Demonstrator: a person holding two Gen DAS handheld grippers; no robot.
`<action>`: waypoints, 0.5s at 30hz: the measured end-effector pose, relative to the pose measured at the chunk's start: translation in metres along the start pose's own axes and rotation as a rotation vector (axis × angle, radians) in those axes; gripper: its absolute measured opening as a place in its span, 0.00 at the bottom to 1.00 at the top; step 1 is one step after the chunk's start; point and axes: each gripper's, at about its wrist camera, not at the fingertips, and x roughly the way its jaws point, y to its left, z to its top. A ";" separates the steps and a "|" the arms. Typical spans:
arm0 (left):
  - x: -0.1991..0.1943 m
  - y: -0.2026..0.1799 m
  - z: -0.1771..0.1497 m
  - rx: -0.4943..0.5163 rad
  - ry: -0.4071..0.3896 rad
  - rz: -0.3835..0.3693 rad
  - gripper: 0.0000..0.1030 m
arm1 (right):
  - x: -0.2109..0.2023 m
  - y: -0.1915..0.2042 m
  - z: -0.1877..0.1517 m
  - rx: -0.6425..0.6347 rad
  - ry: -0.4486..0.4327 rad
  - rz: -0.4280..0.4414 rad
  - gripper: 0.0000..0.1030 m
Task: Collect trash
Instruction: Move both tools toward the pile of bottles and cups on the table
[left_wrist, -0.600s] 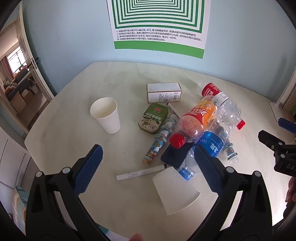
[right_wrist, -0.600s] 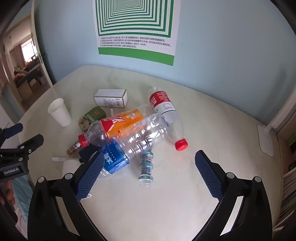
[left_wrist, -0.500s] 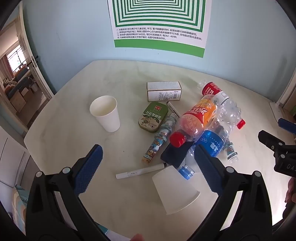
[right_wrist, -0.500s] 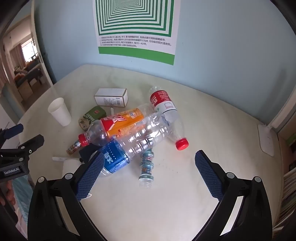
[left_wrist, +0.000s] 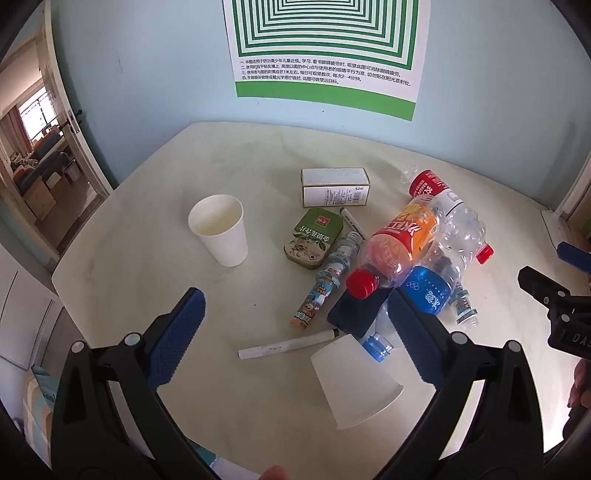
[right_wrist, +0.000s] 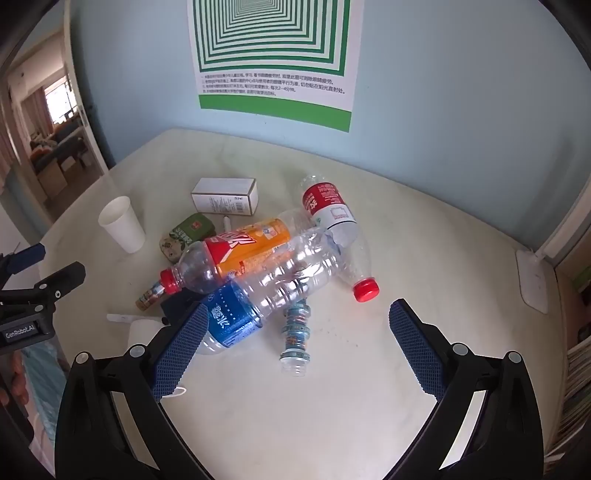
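Currently | left gripper (left_wrist: 295, 325) tilted down, jaws wide | right gripper (right_wrist: 295, 332) likewise

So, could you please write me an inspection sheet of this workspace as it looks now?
Surface: pale rounded table, against a blue wall.
Job's things: three clear plastic bottles lie crossed in a pile: orange-label bottle, blue-label bottle, red-label bottle; upright white paper cup; tipped white paper cup; white carton box; green tin; small crushed bottle.
Clutter: white marker pen, dark blue block under the bottles.
Grippers: left gripper and right gripper both open, empty, above the table.
Cables: nothing seen.
Surroundings: green-striped poster, doorway at left.
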 end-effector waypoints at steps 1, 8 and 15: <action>0.000 0.000 0.000 0.000 0.000 0.002 0.94 | 0.000 0.000 0.001 0.000 0.001 0.000 0.94; -0.001 0.001 -0.001 -0.004 0.000 0.008 0.94 | 0.002 -0.001 0.000 0.002 0.008 0.005 0.94; -0.002 0.001 0.000 -0.003 0.002 0.007 0.94 | 0.001 0.001 0.000 0.001 0.008 0.006 0.94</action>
